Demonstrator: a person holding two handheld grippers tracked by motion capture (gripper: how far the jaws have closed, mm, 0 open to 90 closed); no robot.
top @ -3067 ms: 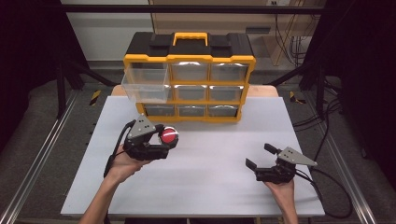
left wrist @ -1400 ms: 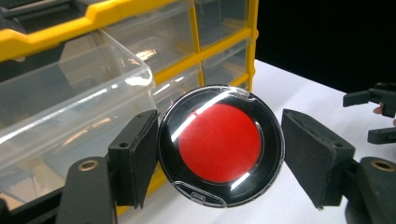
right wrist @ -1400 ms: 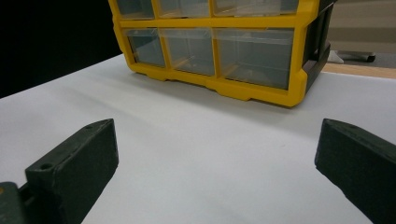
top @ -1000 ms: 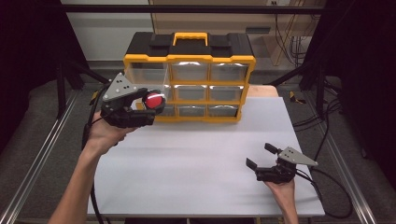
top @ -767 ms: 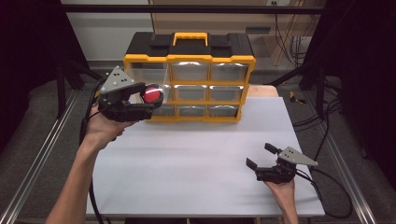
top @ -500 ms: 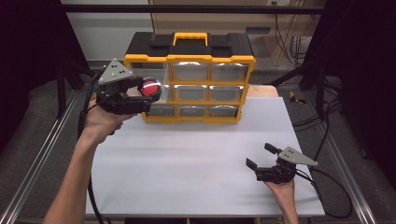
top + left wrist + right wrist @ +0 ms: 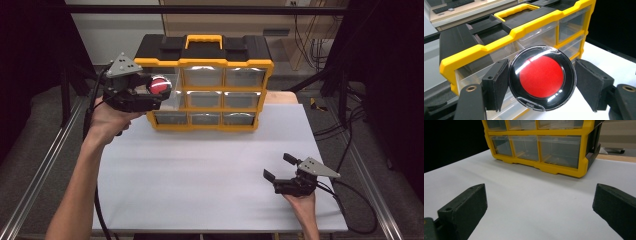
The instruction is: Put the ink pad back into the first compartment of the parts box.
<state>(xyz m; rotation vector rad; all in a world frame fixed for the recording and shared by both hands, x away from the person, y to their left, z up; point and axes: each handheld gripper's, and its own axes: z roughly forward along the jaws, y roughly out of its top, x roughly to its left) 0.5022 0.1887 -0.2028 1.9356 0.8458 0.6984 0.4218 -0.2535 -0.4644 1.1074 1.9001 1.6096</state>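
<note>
A round disc (image 7: 159, 85) with a red centre and a glossy black rim hangs in the air, and my left gripper (image 7: 158, 90) is shut on it. In the left gripper view the disc (image 7: 542, 76) sits between the two black pads (image 7: 497, 83), edge to edge. It is held at the top-left corner of a yellow and black drawer organizer (image 7: 210, 62), just above a clear drawer (image 7: 171, 100) that is pulled out there. My right gripper (image 7: 278, 166) rests open on the white table near the front right, with nothing between its fingers (image 7: 464, 207).
The organizer (image 7: 544, 167) stands at the back middle of the white table (image 7: 200, 170); its other clear drawers are pushed in. Metal rails run along both table sides. Cables trail from both grippers.
My left gripper has carried the disc from low in front of the organizer up and toward its top-left corner. The right gripper has not moved.
</note>
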